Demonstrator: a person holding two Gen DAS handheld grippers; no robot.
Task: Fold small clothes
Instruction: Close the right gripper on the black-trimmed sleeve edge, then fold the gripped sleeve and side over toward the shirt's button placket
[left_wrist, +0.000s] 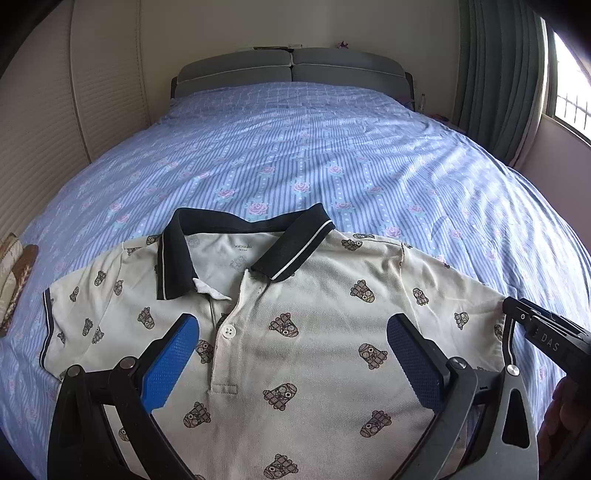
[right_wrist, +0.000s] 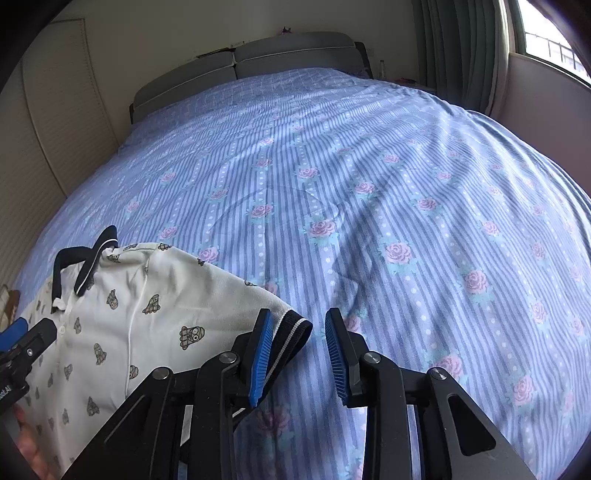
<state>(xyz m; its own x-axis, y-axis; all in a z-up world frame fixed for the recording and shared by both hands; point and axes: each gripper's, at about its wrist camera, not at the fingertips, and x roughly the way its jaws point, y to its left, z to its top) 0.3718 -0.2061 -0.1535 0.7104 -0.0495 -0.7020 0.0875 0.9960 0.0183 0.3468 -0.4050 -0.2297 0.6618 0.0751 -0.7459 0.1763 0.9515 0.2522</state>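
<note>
A small white polo shirt (left_wrist: 314, 332) with a dark collar (left_wrist: 177, 258) and little printed figures lies face up on the bed, sleeves spread. My left gripper (left_wrist: 293, 325) hovers over its chest, open wide, blue pads on either side of the button placket and nothing between them. My right gripper (right_wrist: 299, 315) is at the shirt's right sleeve. The dark striped cuff (right_wrist: 295, 330) lies in the gap between its jaws, against the left pad (right_wrist: 262, 350) and apart from the right one. The right gripper's black frame (left_wrist: 543, 328) shows at that sleeve in the left wrist view.
The bed sheet (right_wrist: 369, 184) is blue-striped with pink roses and runs back to a grey headboard (left_wrist: 291, 70). A louvred wardrobe (left_wrist: 37, 129) stands on the left; a green curtain (left_wrist: 495, 74) and window are on the right. A brown-and-cream cloth (left_wrist: 14, 273) lies at the bed's left edge.
</note>
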